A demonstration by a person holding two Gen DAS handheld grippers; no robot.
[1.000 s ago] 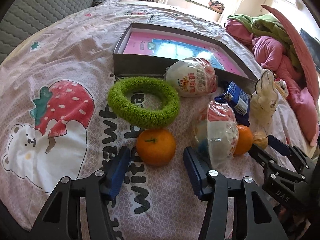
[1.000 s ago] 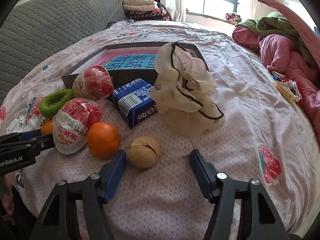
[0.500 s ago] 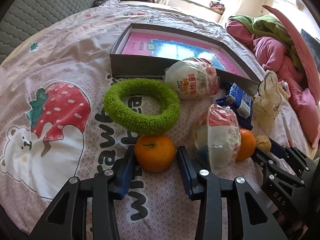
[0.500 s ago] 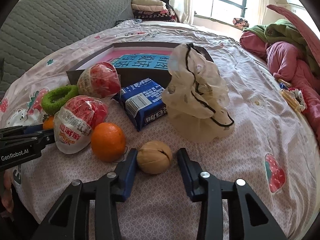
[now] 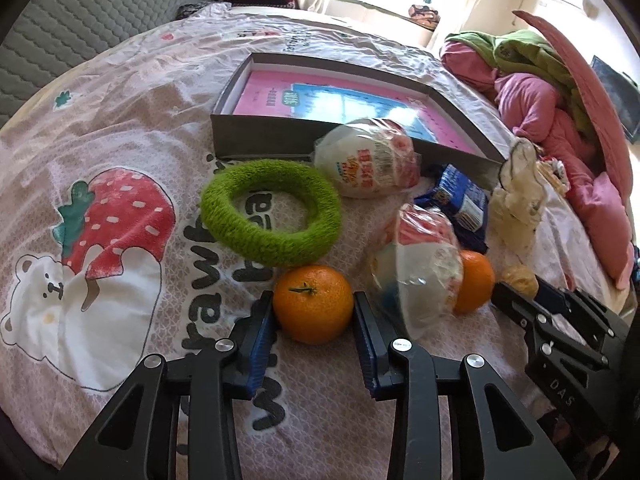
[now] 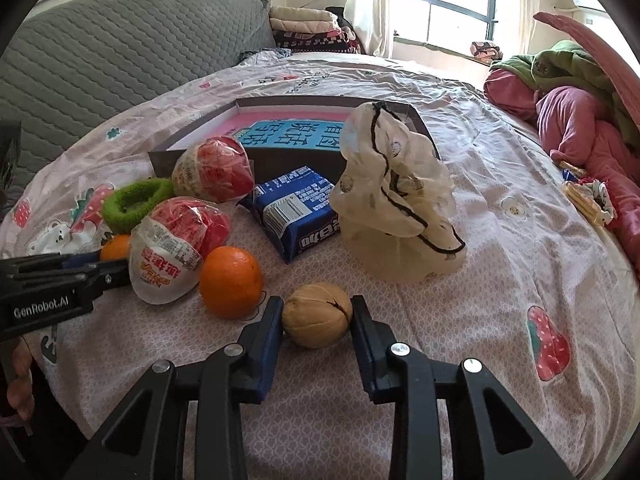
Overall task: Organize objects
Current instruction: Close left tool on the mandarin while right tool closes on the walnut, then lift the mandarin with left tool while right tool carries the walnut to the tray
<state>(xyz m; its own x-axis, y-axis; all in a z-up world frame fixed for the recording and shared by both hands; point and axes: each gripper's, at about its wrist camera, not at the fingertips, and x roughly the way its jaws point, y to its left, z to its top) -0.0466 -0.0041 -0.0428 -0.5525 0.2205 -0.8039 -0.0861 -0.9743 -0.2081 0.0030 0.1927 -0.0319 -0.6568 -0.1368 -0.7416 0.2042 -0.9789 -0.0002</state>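
Note:
My left gripper (image 5: 314, 320) is shut on an orange (image 5: 313, 304) that rests on the bedspread, pads touching both its sides. My right gripper (image 6: 317, 322) is shut on a tan walnut (image 6: 317, 315), also on the bedspread. A second orange (image 6: 231, 281) lies just left of the walnut. Behind are a green fuzzy ring (image 5: 272, 212), two wrapped red-and-white snack cups (image 5: 370, 163) (image 5: 420, 268), a blue packet (image 6: 298, 210), a crumpled white bag (image 6: 396, 204) and an open grey box (image 5: 280, 136) with a pink and blue bottom.
The objects lie on a bed with a pink strawberry-print cover (image 5: 112, 220). A grey quilted headboard (image 6: 100, 60) is at the left. Pink and green bedding (image 6: 576, 120) is piled at the right. Folded blankets (image 6: 308, 28) sit by the window.
Both grippers moved forward and closed: the left one onto the orange, the right one onto the walnut. The other objects have not moved.

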